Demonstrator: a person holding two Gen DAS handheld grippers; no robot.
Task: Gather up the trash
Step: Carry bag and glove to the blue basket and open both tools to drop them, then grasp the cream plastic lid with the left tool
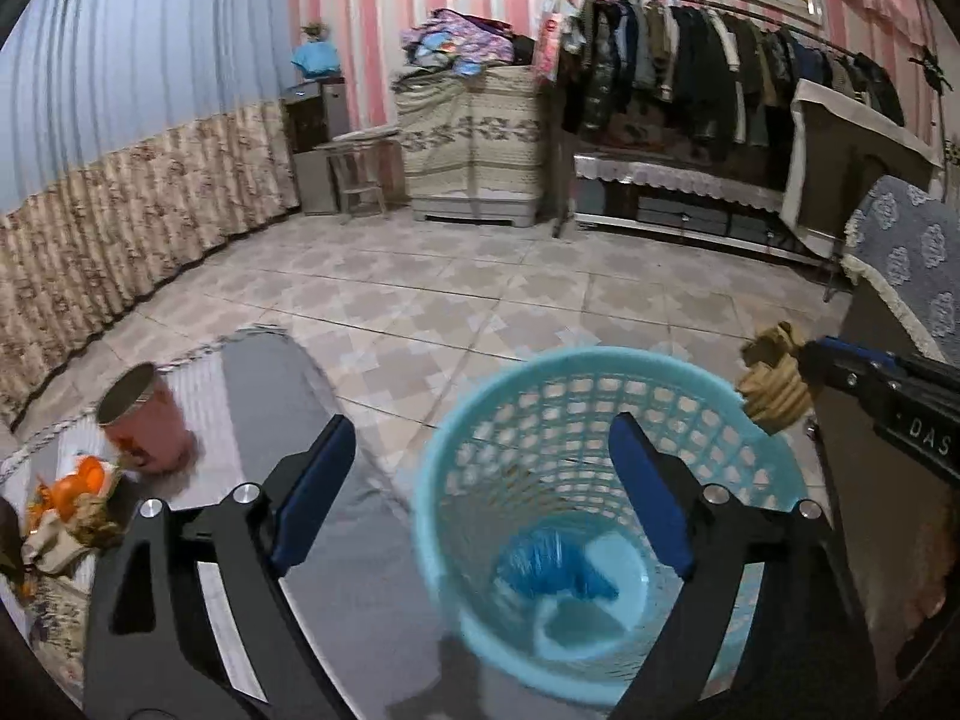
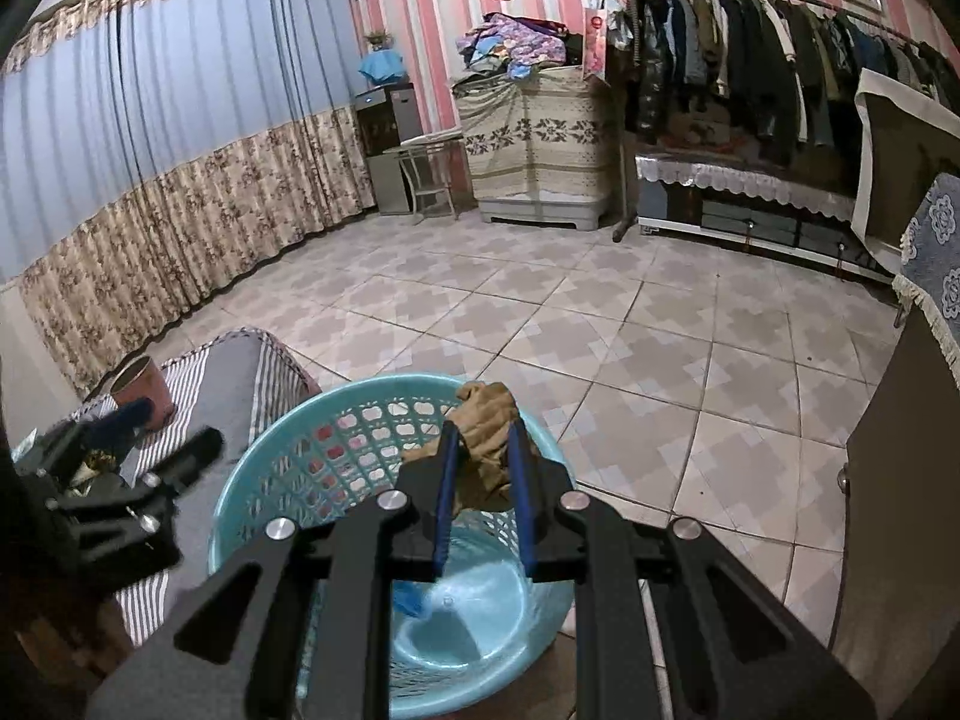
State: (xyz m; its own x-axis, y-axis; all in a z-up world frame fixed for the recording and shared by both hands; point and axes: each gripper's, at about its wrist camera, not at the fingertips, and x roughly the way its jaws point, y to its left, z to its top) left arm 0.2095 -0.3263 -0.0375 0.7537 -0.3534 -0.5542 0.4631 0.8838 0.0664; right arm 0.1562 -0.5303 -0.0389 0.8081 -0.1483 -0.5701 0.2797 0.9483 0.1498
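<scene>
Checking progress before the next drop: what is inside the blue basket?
In the basket, a crumpled blue piece lies on the bottom. The tools' arms hide part of the bottom, so more may lie there.

A tiled floor (image 2: 600, 324) carries the blue basket (image 2: 288, 450) beside a striped mat (image 2: 198, 372).

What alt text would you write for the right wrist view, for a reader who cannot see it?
The right gripper holds a crumpled brown wad over the rim of a light blue mesh basket on a tiled floor. The open left gripper is at the left, over a striped mat with a reddish can.
</scene>
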